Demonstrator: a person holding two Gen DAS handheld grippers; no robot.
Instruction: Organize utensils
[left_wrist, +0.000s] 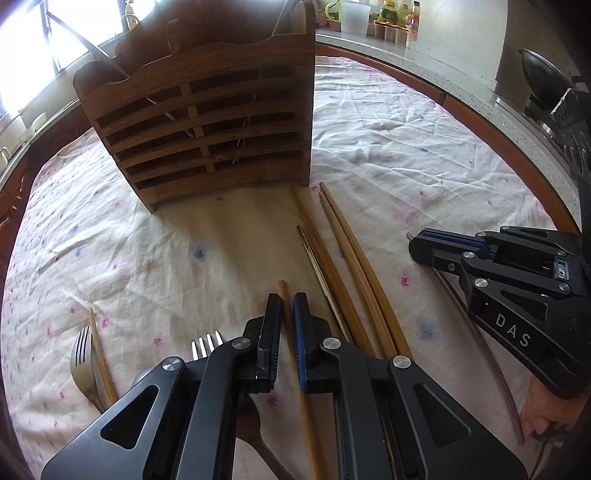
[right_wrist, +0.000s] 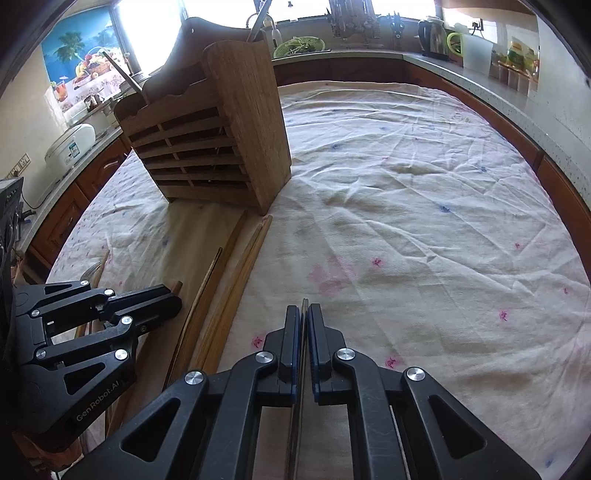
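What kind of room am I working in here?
Most likely a home kitchen. A stone counter runs round the cloth-covered table, carrying an electric kettle, a rice cooker and condiment bottles, and a wok sits on the stove.

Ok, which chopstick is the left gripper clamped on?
The short-looking wooden chopstick between the left gripper pads, lying alone left of the bunch of longer chopsticks by the holder.

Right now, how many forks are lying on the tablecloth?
2. One fork lies far left beside a wooden chopstick; the second fork shows only its tines, behind the left gripper. Others may be hidden under it.
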